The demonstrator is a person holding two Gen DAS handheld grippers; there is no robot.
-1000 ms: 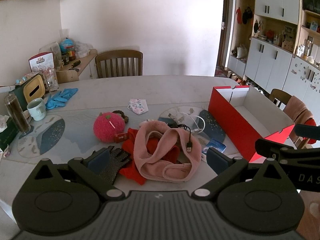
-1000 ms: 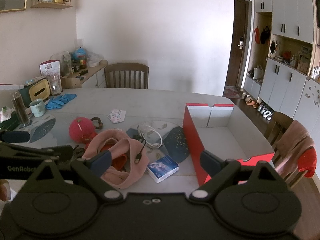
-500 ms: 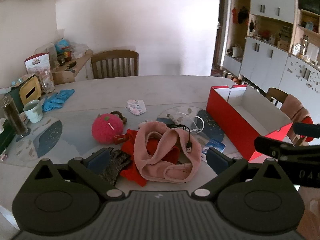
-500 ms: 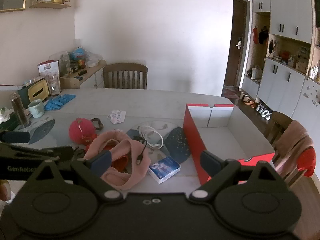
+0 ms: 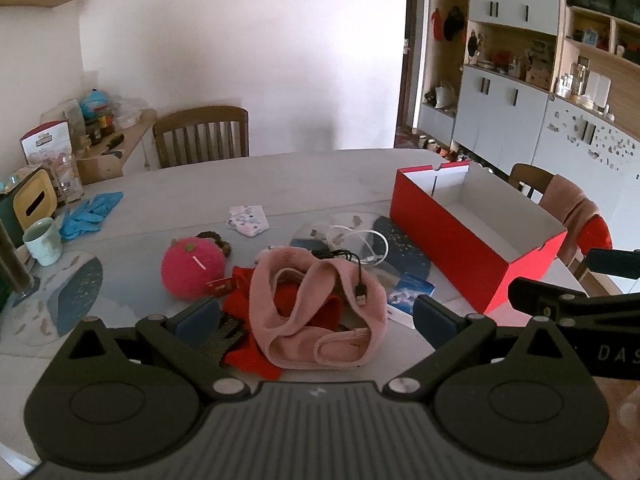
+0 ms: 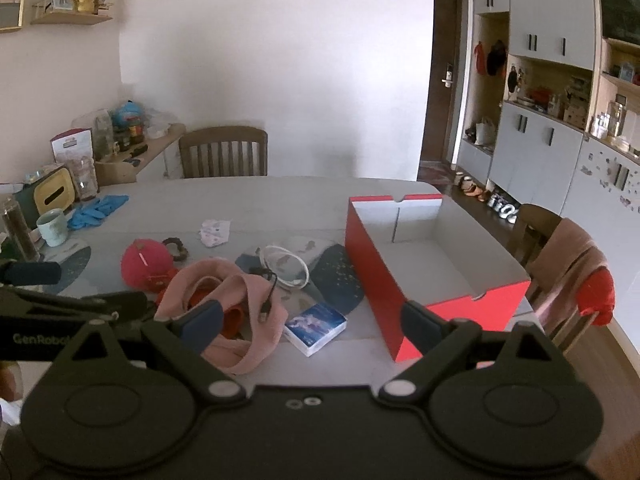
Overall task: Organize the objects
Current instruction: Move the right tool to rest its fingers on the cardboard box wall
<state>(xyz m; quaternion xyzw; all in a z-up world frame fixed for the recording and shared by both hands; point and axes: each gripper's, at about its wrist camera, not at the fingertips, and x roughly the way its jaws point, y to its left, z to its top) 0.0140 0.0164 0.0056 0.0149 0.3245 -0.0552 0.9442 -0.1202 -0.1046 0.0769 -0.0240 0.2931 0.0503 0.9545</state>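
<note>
Plainly, the red box [image 5: 452, 236] stood open and empty on the table [image 5: 300, 178], and just left of it lay the pink headband [image 5: 320, 312] over a red cloth [image 5: 248, 356], with a black USB cable [image 5: 352, 272] draped across it and a small card pack [image 6: 316, 326] between heap and box. We held the left gripper [image 5: 316, 316] and right gripper [image 6: 310, 322] spread wide, both empty. We judged the tangle the hazard: lifting the headband could drag the cable along, snagging or spilling it short of the box.
</note>
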